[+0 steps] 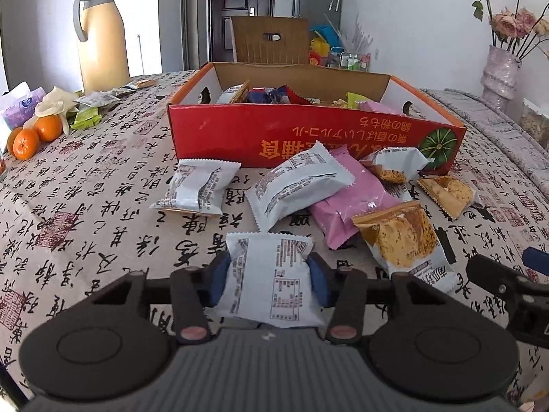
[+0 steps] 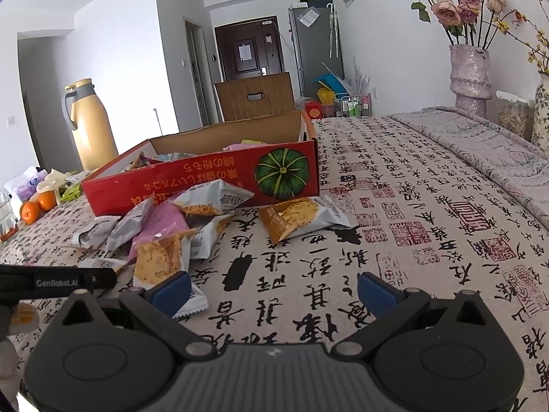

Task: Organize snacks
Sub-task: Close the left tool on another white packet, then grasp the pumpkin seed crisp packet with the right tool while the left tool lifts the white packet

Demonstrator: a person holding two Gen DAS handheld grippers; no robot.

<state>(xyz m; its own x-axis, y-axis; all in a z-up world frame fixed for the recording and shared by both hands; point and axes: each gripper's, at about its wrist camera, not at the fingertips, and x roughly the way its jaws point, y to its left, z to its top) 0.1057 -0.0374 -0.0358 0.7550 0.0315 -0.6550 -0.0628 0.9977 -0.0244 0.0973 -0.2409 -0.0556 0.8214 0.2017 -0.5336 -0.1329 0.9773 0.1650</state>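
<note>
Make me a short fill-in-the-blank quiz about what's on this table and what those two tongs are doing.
1. The left tongs are shut on a ____ snack packet.
2. The right tongs stand ____, with nothing between them.
3. The red box has a green ____ printed on it.
4. Two ____ lie near the yellow jug.

Missing words: white; open; pumpkin; oranges

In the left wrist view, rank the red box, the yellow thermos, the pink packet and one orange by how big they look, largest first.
1. red box
2. yellow thermos
3. pink packet
4. orange

The thermos stands farther back, so its true size against the box is unsure. The packet lies nearer than the orange.
</note>
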